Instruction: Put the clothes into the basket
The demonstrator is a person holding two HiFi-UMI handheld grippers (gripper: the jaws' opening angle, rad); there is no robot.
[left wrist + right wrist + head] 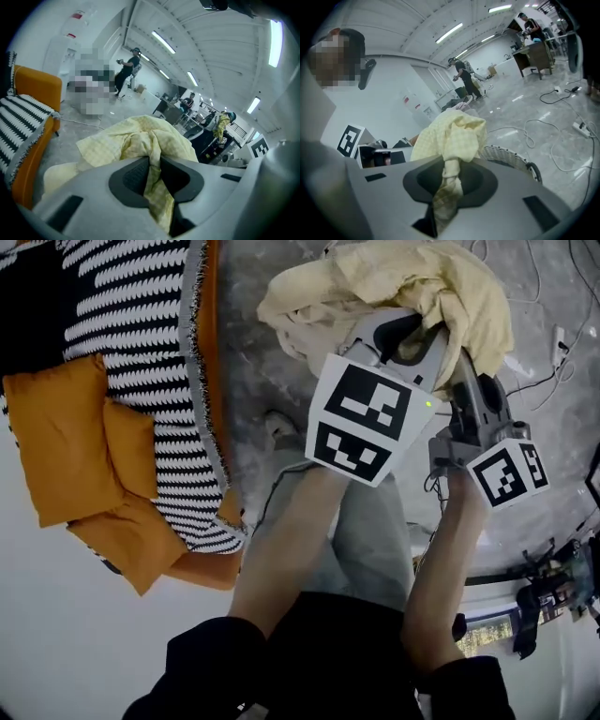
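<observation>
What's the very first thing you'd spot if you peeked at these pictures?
A big bundle of pale yellow checked cloth near the top of the head view, pinched by the left hand-held gripper and the right hand-held gripper. At the left lies a black-and-white striped blanket with orange cushions beside it. A wicker basket peeks out behind the cloth in the right gripper view.

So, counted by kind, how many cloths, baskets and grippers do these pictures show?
pale yellow checked cloth: 1
pale woven wicker basket: 1
grey grippers, left gripper and right gripper: 2
Total: 4
</observation>
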